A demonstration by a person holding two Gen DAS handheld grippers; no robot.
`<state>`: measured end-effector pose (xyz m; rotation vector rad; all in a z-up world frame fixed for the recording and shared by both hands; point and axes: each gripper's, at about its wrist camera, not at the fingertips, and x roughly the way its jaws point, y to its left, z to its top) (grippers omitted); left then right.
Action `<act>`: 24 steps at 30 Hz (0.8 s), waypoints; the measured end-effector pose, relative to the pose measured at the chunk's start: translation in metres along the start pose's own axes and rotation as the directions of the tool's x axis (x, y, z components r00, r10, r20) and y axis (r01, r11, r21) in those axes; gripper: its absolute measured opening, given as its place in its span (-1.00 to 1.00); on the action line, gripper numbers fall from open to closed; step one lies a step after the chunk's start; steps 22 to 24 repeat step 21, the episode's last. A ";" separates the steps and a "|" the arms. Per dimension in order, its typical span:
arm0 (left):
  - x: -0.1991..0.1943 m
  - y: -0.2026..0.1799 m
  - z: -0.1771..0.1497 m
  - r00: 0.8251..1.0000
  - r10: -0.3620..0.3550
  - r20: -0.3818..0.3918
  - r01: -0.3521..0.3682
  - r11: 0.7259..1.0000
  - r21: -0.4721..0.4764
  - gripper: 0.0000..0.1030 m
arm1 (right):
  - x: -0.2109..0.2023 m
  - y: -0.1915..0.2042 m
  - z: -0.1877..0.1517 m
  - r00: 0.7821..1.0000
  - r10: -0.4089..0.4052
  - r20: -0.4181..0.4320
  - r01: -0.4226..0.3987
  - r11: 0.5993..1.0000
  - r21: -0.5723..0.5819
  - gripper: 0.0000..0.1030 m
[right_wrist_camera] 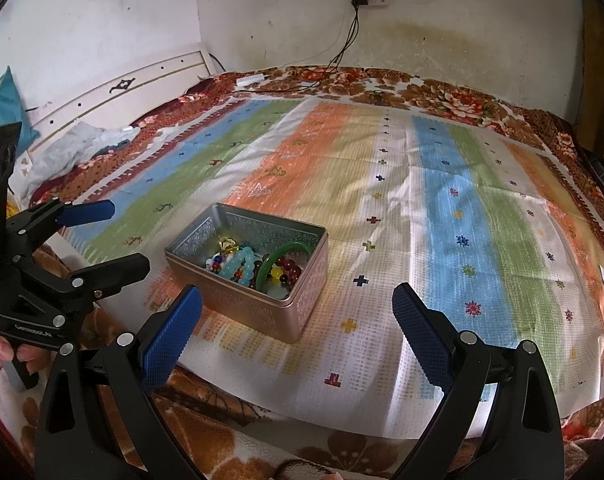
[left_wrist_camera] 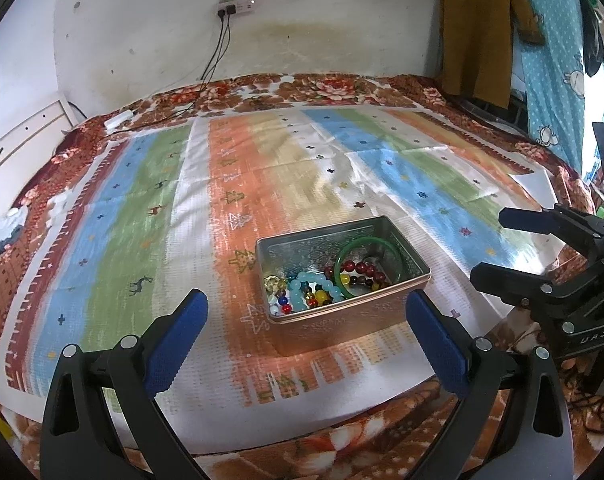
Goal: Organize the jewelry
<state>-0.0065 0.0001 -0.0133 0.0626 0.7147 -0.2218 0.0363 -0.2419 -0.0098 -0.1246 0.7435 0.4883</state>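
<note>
A rose-gold metal box [left_wrist_camera: 334, 326] [right_wrist_camera: 238, 300] stands open on a striped mat near the bed's front edge. Inside lie a green bangle [left_wrist_camera: 368, 246] [right_wrist_camera: 280, 258], a pale blue bead bracelet [left_wrist_camera: 316, 282] [right_wrist_camera: 240, 264], dark red and yellow beads [left_wrist_camera: 360, 270] [right_wrist_camera: 288, 268] and a gold trinket [left_wrist_camera: 272, 282] [right_wrist_camera: 228, 245]. My left gripper [left_wrist_camera: 307, 304] is open just before the box, nothing between its fingers. My right gripper [right_wrist_camera: 298, 298] is open too, the box lying toward its left finger. The right gripper [left_wrist_camera: 502, 242] shows at the left view's right edge; the left gripper [right_wrist_camera: 114, 234] shows at the right view's left edge.
The striped mat [left_wrist_camera: 262, 184] [right_wrist_camera: 422, 200] covers a floral blanket [left_wrist_camera: 330, 88] [right_wrist_camera: 454, 100] on a bed. Cables [left_wrist_camera: 218, 52] hang from a wall socket onto the far side. A white headboard [right_wrist_camera: 114, 88] and crumpled cloth [right_wrist_camera: 74, 148] lie left; hanging clothes [left_wrist_camera: 478, 24] at right.
</note>
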 end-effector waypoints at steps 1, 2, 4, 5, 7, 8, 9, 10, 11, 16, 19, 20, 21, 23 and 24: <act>0.000 0.000 0.000 1.000 -0.002 -0.001 0.002 1.000 -0.002 0.89 | 0.000 -0.001 -0.001 1.000 0.000 0.000 0.000 1.000 0.000 0.88; 0.000 0.000 0.000 1.000 -0.002 -0.001 0.002 1.000 -0.003 0.89 | 0.000 -0.001 -0.001 1.000 0.000 0.000 0.000 1.000 0.000 0.88; 0.000 0.001 0.000 1.000 -0.007 0.000 0.007 1.000 -0.002 0.89 | 0.000 0.000 0.000 1.000 0.000 -0.001 0.000 1.000 -0.001 0.88; 0.000 0.000 0.000 1.000 -0.008 0.001 0.008 1.000 -0.002 0.89 | 0.000 0.000 0.000 1.000 0.000 -0.001 0.000 1.000 -0.001 0.88; -0.001 0.000 -0.001 1.000 -0.010 0.001 0.010 1.000 0.000 0.89 | 0.000 0.000 0.000 1.000 0.000 -0.001 0.000 1.000 -0.001 0.88; 0.000 -0.001 -0.001 1.000 -0.009 0.001 0.009 1.000 0.001 0.89 | 0.000 -0.001 0.000 1.000 0.000 -0.001 0.000 1.000 -0.001 0.88; -0.001 -0.001 -0.001 1.000 -0.009 0.002 0.009 1.000 0.001 0.89 | 0.000 0.000 0.000 1.000 0.000 -0.001 0.000 1.000 -0.001 0.88; -0.001 0.000 -0.001 1.000 -0.010 0.002 0.010 1.000 0.000 0.89 | 0.000 0.000 0.001 1.000 0.000 -0.001 0.000 1.000 -0.001 0.88; 0.000 0.000 -0.001 1.000 -0.010 0.001 0.010 1.000 -0.002 0.89 | 0.000 0.000 0.001 1.000 0.000 -0.001 0.000 1.000 -0.001 0.88; 0.002 0.000 -0.001 1.000 -0.006 -0.026 0.005 1.000 -0.016 0.89 | 0.000 -0.001 0.000 1.000 -0.001 0.000 0.001 1.000 -0.001 0.88; 0.004 0.002 -0.001 0.999 -0.009 -0.034 0.008 1.000 -0.027 0.89 | 0.000 -0.001 -0.001 1.000 -0.001 0.000 0.001 1.000 -0.003 0.88; 0.003 0.003 -0.001 0.999 -0.010 -0.032 0.009 1.000 -0.029 0.89 | 0.000 0.000 0.000 1.000 -0.001 -0.001 0.001 1.000 -0.001 0.88; 0.003 0.003 -0.001 0.999 -0.010 -0.031 0.010 1.000 -0.029 0.89 | 0.000 -0.002 -0.002 1.000 -0.002 -0.001 0.002 1.000 -0.001 0.88; 0.003 0.003 -0.001 0.999 -0.010 -0.031 0.010 1.000 -0.029 0.89 | 0.000 -0.002 -0.002 1.000 -0.002 -0.001 0.002 1.000 -0.001 0.88; 0.003 0.003 -0.001 0.999 -0.010 -0.031 0.010 1.000 -0.029 0.89 | 0.000 -0.002 -0.002 1.000 -0.002 -0.001 0.002 1.000 -0.001 0.88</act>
